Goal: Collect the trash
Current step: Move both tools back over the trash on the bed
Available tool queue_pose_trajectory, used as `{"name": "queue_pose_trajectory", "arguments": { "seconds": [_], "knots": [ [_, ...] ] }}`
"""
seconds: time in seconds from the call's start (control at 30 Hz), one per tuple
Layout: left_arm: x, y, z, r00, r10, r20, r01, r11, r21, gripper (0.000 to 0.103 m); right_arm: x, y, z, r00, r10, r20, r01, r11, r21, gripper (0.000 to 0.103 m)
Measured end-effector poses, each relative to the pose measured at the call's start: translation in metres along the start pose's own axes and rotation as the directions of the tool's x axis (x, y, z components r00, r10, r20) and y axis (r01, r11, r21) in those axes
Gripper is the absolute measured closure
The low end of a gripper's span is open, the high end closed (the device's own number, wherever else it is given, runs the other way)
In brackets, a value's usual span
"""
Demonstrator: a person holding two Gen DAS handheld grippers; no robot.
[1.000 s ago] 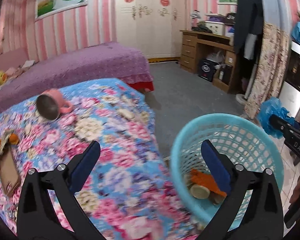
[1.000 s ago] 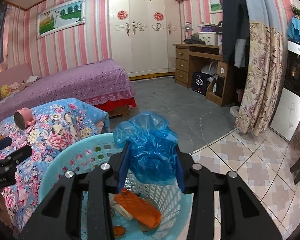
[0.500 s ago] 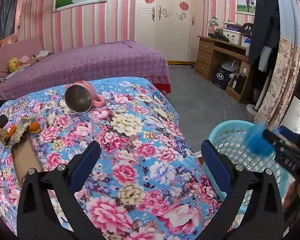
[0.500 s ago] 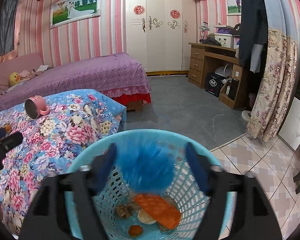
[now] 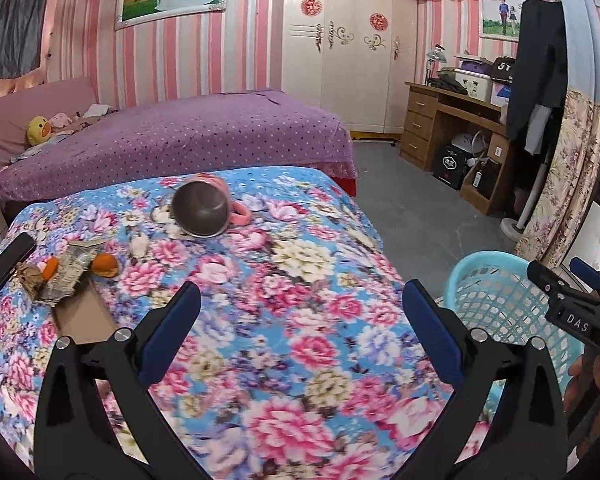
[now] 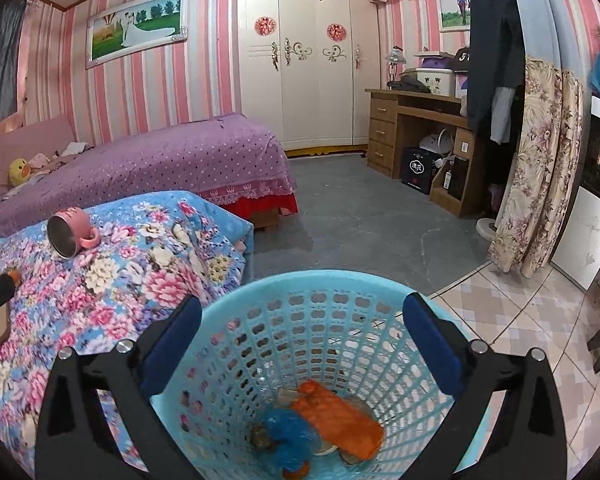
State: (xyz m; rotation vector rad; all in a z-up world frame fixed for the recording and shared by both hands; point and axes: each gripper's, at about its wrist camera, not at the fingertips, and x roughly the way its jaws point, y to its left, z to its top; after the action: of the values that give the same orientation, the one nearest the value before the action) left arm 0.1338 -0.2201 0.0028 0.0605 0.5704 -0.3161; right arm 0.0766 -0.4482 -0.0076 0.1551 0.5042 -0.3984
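Both grippers gape empty: the right gripper (image 6: 302, 334) above the basket (image 6: 384, 284), the left gripper (image 5: 300, 320) over the bedspread (image 5: 312, 264). Scraps (image 5: 66, 270) beside a phone (image 5: 8, 258) risk a mistaken grab.

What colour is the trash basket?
Light blue basket, seen best from the right wrist view.

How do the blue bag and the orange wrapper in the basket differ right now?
The blue bag is crumpled into a ball; the orange wrapper lies flatter and longer. The bag sits left of the wrapper, whose far end reaches further back. Both rest at the basket's bottom, touching, released by the open right gripper.
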Motion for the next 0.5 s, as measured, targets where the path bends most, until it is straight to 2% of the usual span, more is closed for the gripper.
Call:
{"name": "queue_pose_trajectory", "arguments": {
  "seconds": [0.2, 0.43, 0.5],
  "knots": [
    [-0.001, 0.037, 0.001, 0.999, 0.033, -0.008, -0.033, 0.999, -0.009, 0.006, 0.004, 0.025, 0.002, 1.000, 0.030, -0.001, -0.030, 0.999, 0.024, 0.005],
    [0.002, 0.092, 0.001, 0.996, 0.090, -0.023, -0.092, 0.994, -0.054, 0.006, 0.012, 0.066, 0.001, 0.999, 0.049, -0.017, -0.050, 0.998, -0.031, 0.005],
    [0.002, 0.110, -0.001, 0.992, 0.126, -0.022, -0.127, 0.990, -0.060, 0.006, 0.013, 0.078, 0.001, 0.998, 0.055, -0.019, -0.056, 0.997, -0.049, 0.005]
  ]
}}
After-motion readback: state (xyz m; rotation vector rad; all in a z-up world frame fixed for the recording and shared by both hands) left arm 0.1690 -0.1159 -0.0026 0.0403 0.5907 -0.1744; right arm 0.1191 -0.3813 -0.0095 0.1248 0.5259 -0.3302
